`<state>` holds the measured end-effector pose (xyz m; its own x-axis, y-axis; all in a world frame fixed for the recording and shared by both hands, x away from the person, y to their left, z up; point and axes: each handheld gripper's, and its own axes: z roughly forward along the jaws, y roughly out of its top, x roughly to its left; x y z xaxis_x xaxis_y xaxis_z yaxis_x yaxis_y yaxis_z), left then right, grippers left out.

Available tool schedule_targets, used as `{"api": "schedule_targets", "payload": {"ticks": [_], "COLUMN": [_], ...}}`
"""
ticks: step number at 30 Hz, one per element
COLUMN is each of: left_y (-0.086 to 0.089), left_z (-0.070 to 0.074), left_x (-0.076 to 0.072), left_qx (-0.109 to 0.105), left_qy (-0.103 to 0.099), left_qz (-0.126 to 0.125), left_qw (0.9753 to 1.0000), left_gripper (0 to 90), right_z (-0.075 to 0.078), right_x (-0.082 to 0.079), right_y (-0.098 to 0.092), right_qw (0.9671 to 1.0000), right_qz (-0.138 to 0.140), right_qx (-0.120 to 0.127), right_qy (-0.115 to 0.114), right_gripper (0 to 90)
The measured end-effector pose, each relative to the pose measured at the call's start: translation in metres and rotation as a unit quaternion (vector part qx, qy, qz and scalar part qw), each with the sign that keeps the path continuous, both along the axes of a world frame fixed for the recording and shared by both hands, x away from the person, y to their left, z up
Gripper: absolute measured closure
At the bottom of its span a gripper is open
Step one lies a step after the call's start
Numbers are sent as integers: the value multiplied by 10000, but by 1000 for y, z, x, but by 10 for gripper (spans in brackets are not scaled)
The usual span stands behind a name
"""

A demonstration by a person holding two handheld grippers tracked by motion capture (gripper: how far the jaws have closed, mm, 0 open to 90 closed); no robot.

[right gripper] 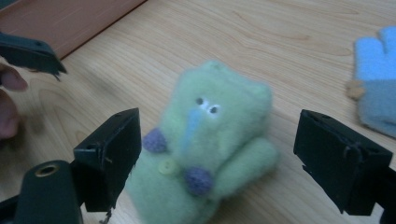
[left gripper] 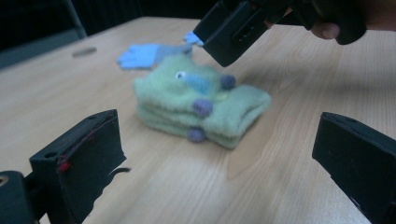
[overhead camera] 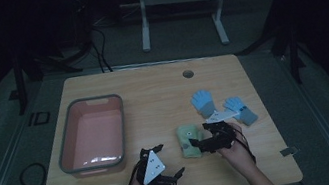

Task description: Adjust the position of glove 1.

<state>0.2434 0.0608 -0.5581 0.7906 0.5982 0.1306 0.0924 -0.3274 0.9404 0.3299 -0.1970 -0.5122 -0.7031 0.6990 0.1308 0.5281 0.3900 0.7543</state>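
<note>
Dim light lay over the wooden counter [overhead camera: 154, 104], with a pink tub [overhead camera: 91, 134] on its left half and two blue gloves [overhead camera: 203, 102] well to the right. The green mittens [overhead camera: 189, 141], a folded fuzzy pair with a stitched face and purple dots, rested flat near the front edge, between your two hands and apart from the tub.

Your right tongs [overhead camera: 206, 142] were spread wide and hung just over the mittens; in the right gripper view the green pile [right gripper: 205, 149] sat between the two black jaws, nearer the left one, and nothing was pinched yet. Your left tongs [overhead camera: 174, 176] were also spread and held nothing, standing off to the near left with the mittens [left gripper: 201, 105] ahead of them.

To have done this grasp well, you needed to shift the right tongs slightly so the pile sat evenly between the jaws, then lower until the tips were close to the wood before closing. The fabric looked soft and thick, so a shallow bite would probably have caught only the upper mitten and let the pair come apart. A grip across the folded middle, taking all layers, seemed the safer choice. You had room to keep the left tongs clear, or to press them on the near edge if the pile slid.
</note>
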Motion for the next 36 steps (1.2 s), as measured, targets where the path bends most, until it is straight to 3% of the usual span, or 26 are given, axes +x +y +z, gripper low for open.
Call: {"api": "schedule_targets", "payload": {"ticks": [3,5,6,10,13,15,18,20,24,26,28,31,33,36], "left_y": [1,2,2,1,-1,-3,-9,-12,-18,-21,-24,-28,-31,-36], "left_z": [7,10,11,16,17,16,16,16,19,21,21,20,19,18], "left_x": [2,4,5,7,11,16,21,22,25,25,26,29,31,33], "left_qx": [-68,-211,-237,-112,-121,-39,141,206,287,386,460,599,663,909], "left_qy": [247,638,737,782,989,1169,1259,1234,1141,978,801,669,633,423], "left_qz": [-192,-136,-148,-408,-557,-603,-705,-758,-1099,-1125,-1116,-1193,-1215,-1268], "left_qw": [9995,9976,9969,9960,9935,9913,9894,9892,9869,9881,9895,9888,9884,9869], "left_gripper": [19,19,19,19,19,19,19,19,19,19,91,149,161,224], "right_z": [2,4,5,10,14,15,17,17,14,13,12,10,8,4], "right_x": [5,7,9,13,19,22,24,27,34,37,41,45,48,50], "right_y": [-7,-11,-13,-19,-21,-21,-20,-20,-16,-14,-12,-9,-8,-5], "right_qw": [9997,9990,9988,9979,9982,9974,9968,9948,9945,9938,9938,9941,9936,9931], "right_qz": [225,373,400,537,561,626,682,848,893,1010,1071,1075,1121,1164], "right_qx": [65,56,52,208,194,333,378,534,524,450,283,108,132,152], "right_qy": [-109,-236,-268,-287,-9,143,181,164,132,103,19,-36,14,65], "right_gripper": [155,179,178,157,140,140,139,134,136,140,218,310,336,342]}}
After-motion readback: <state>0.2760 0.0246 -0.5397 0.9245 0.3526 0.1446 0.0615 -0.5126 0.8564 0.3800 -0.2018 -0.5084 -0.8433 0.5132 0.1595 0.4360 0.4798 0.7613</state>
